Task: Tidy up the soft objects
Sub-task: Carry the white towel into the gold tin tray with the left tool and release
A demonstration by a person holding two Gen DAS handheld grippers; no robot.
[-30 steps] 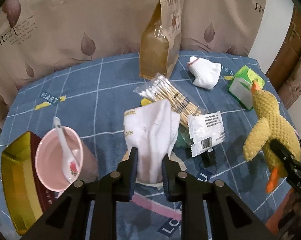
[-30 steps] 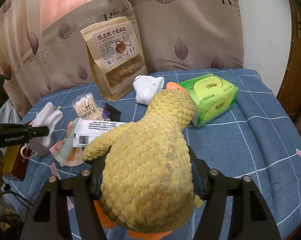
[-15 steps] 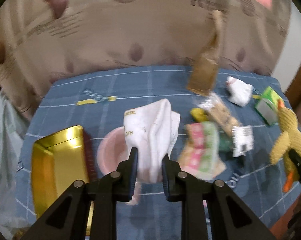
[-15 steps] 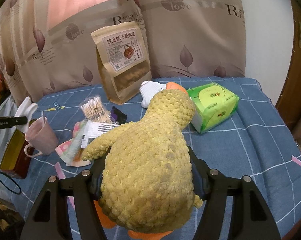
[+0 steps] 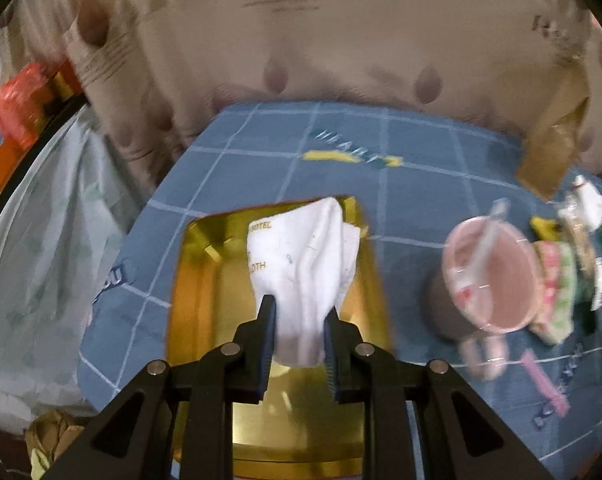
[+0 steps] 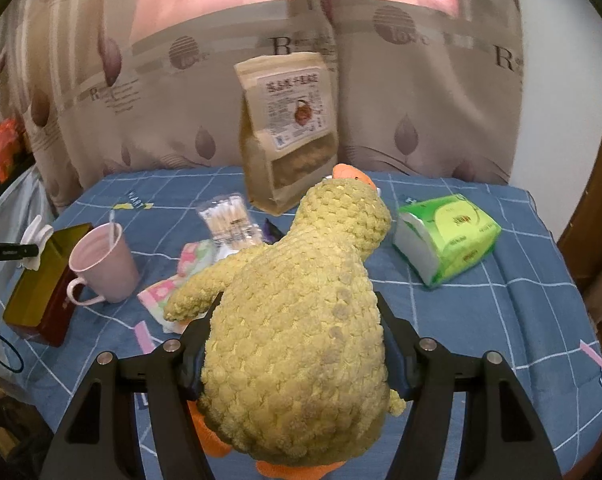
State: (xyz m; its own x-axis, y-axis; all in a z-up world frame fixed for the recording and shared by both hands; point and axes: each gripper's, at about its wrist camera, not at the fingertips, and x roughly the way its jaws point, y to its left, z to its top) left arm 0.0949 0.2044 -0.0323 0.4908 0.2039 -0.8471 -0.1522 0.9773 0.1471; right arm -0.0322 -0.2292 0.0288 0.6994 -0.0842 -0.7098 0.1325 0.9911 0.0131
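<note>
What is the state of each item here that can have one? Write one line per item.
White cloth: pinched in the left gripper, hanging over the gold box.
Gold box: open.
Plush duck: clamped in the right gripper.
Pink mug: upright, spoon inside.
Snack pouch: standing, sealed.
Tissue pack: lying flat.

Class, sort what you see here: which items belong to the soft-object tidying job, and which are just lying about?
Job: white cloth in left gripper; plush duck in right gripper; gold box.
Lying about: pink mug, snack bag, cotton swabs.
</note>
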